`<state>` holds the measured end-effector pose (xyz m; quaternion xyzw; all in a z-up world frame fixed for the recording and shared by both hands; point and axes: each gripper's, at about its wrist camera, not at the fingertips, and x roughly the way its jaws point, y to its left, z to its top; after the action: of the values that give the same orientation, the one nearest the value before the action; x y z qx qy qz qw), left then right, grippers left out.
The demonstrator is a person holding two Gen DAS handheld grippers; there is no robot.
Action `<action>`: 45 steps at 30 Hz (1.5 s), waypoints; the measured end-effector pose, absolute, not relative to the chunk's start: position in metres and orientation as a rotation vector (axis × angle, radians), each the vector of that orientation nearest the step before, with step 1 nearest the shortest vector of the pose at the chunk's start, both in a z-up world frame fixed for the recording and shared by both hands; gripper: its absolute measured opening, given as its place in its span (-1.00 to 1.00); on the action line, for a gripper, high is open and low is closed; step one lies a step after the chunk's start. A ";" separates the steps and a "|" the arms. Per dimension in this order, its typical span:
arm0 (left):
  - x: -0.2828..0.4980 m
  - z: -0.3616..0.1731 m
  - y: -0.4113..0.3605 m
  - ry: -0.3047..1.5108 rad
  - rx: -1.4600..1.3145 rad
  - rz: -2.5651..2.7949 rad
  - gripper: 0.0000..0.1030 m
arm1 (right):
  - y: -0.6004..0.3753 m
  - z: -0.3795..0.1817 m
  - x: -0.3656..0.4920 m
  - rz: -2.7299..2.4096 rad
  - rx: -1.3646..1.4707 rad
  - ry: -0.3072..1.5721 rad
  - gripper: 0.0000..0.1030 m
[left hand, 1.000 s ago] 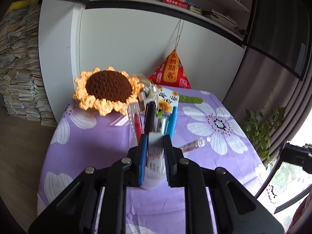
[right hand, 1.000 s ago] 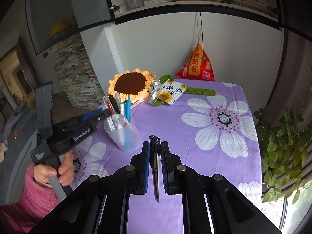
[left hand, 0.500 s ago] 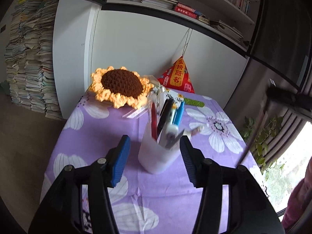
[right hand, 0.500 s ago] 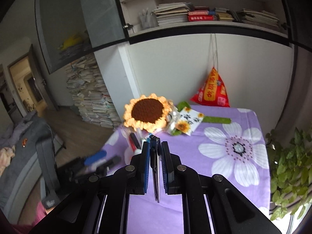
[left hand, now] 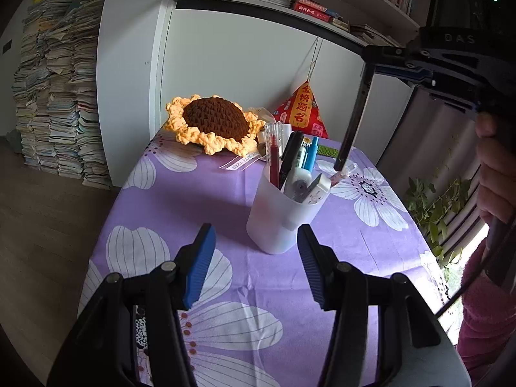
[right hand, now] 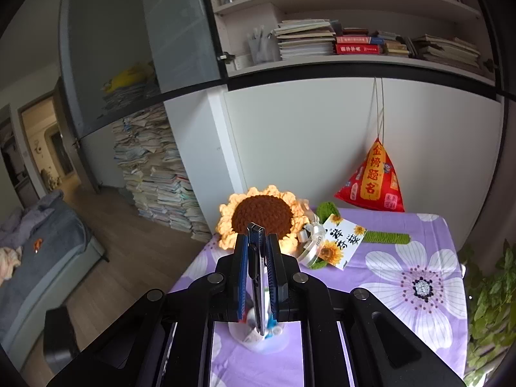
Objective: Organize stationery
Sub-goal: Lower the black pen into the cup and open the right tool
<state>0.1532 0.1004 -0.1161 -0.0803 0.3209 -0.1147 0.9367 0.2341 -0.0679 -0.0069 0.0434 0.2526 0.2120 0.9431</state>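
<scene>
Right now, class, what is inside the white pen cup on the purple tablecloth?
The pen cup holds a red pen, black marker, blue pen and correction tape; its wall hides their lower ends.

1. A white panelled wall unit (right hand: pixel 354 148) stands behind the table, capped by a black horizontal band.
2. Open white shelves (right hand: pixel 371 61) above it carry flat stacks of books and papers, some with red spines.
3. A frosted glass cabinet door (right hand: pixel 138 45) hangs to the left of the shelves.
4. Tall uneven piles of paper and booklets (left hand: pixel 54 96) rise from the brown wood-plank floor (right hand: pixel 129 245) against the wall.
5. A grey upholstered bed or sofa (right hand: pixel 42 251) sits at the far left, near an open doorway (right hand: pixel 48 148).
6. Leafy green plants (right hand: pixel 493 293) catch daylight on the right.
</scene>
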 end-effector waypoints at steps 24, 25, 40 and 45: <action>0.167 -0.126 0.097 0.700 -0.175 -0.278 -0.01 | -0.061 -0.074 0.248 0.415 0.017 0.637 -0.77; 0.167 -0.125 0.096 0.701 -0.176 -0.279 -0.01 | -0.061 -0.079 0.249 0.422 0.021 0.657 -0.77; 0.164 -0.115 0.083 0.677 -0.149 -0.288 0.14 | -0.078 -0.071 0.234 0.441 0.068 0.654 -0.56; 0.162 -0.109 0.071 0.660 -0.116 -0.290 0.27 | -0.092 -0.066 0.219 0.395 0.051 0.632 -0.44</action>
<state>0.1623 0.0707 -0.1092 -0.0568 0.3227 -0.1418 0.9341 0.2186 -0.0918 -0.0660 0.0250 0.3088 0.1931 0.9310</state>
